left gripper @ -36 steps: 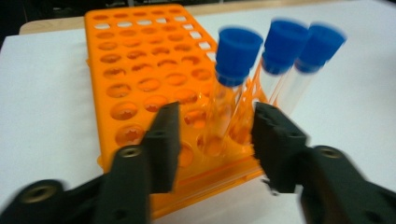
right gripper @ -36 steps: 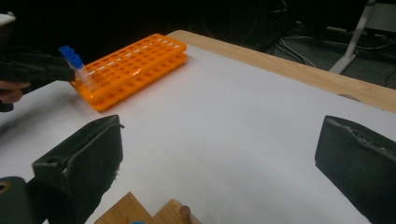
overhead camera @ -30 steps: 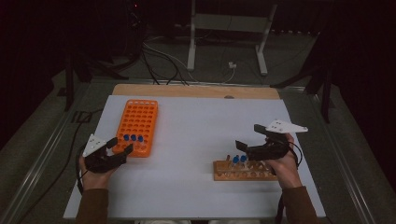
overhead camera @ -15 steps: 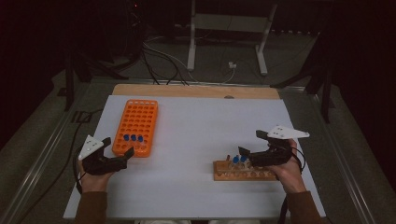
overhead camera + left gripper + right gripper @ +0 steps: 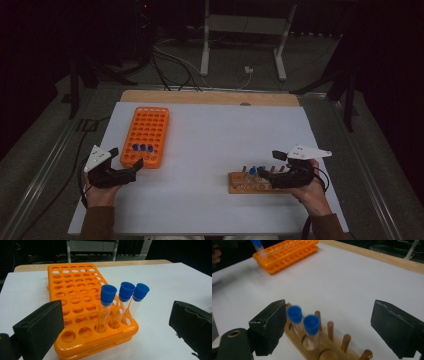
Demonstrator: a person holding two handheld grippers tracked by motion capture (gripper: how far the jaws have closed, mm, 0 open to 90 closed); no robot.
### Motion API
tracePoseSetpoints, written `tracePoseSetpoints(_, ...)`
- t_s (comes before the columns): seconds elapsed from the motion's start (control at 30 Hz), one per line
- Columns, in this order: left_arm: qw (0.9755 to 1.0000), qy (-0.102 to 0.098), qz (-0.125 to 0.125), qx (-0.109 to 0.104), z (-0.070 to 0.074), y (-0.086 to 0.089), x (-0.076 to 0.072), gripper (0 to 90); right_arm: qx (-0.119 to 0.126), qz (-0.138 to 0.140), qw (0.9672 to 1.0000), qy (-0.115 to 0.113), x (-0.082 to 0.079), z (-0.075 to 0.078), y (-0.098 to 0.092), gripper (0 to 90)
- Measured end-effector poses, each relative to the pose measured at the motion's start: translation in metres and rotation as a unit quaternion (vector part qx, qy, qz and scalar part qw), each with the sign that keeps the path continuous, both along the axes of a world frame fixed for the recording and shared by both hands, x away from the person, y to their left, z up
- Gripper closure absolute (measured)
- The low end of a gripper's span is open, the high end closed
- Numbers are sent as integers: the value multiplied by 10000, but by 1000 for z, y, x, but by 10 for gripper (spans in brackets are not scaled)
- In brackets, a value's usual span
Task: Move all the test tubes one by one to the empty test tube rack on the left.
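Note:
An orange tube rack [image 5: 147,132] [image 5: 75,295] lies at the left of the white sheet. Three clear tubes with blue caps [image 5: 142,148] [image 5: 123,300] stand in its near rows. My left gripper [image 5: 127,157] [image 5: 115,327] sits just in front of that rack; its jaws have just been opening, stand open and touch no tube. At the right, a wooden peg rack [image 5: 250,182] [image 5: 329,345] holds two blue-capped tubes [image 5: 253,171] [image 5: 312,327]. My right gripper [image 5: 270,165] [image 5: 332,327] straddles them with its jaws closing in. It is still open, the left pad close beside one tube.
The white sheet [image 5: 215,135] covers the table, and a wooden strip [image 5: 210,97] runs along its far edge. The orange rack [image 5: 287,253] lies far across from the right gripper. A metal stand [image 5: 240,45] and cables are on the floor behind.
The left jaws have widened away from the tubes in the orange rack. The right hand has sunk toward the wooden rack and its jaws have narrowed around the two tubes.

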State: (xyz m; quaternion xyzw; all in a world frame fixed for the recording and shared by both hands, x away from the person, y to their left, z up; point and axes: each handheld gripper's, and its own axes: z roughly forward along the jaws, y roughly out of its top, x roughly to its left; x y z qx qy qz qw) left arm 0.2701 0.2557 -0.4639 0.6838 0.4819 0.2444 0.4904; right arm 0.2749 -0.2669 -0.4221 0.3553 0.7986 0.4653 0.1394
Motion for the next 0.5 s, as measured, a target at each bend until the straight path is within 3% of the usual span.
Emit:
tracePoseSetpoints(0.17,10000,36,0,-5,-1,0,1,5,-84,71,9999,48,-6,-8,-3,245)
tracePoseSetpoints(0.5,10000,81,-7,47,-2,-2,2,5,-278,425,9987,64,-10,-24,3,574)
